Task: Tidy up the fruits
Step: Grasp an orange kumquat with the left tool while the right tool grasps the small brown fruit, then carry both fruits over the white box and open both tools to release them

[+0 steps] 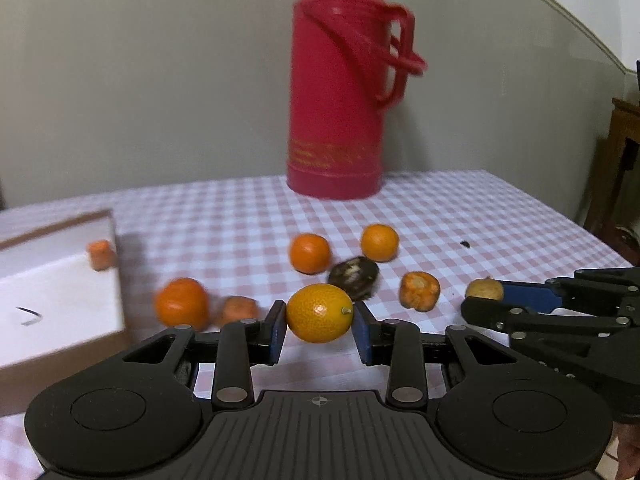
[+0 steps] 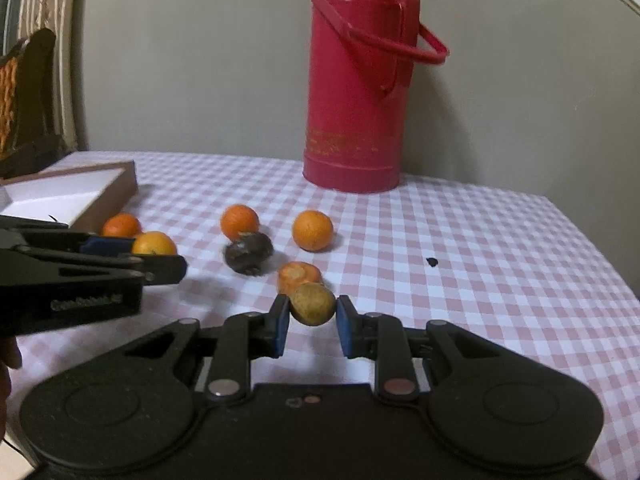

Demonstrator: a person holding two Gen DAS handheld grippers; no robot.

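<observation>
My left gripper [image 1: 320,330] is shut on a yellow-orange citrus fruit [image 1: 319,313], held just above the checked tablecloth [image 1: 460,216]. My right gripper [image 2: 312,320] is shut on a small brownish-yellow fruit [image 2: 313,304], also lifted slightly. Each gripper shows in the other's view: the right gripper [image 1: 486,300] at the right, the left gripper [image 2: 160,258] at the left. Three oranges [image 1: 309,253] [image 1: 379,242] [image 1: 182,303], a dark fruit [image 1: 354,277] and carrot pieces [image 1: 420,291] [image 1: 239,309] lie on the cloth.
A white-lined cardboard box [image 1: 60,288] stands at the left with a carrot piece [image 1: 102,254] inside. A tall red thermos [image 1: 340,80] stands at the back by the wall. A black speck [image 2: 432,262] lies on the cloth. The table's right edge [image 2: 592,248] is near.
</observation>
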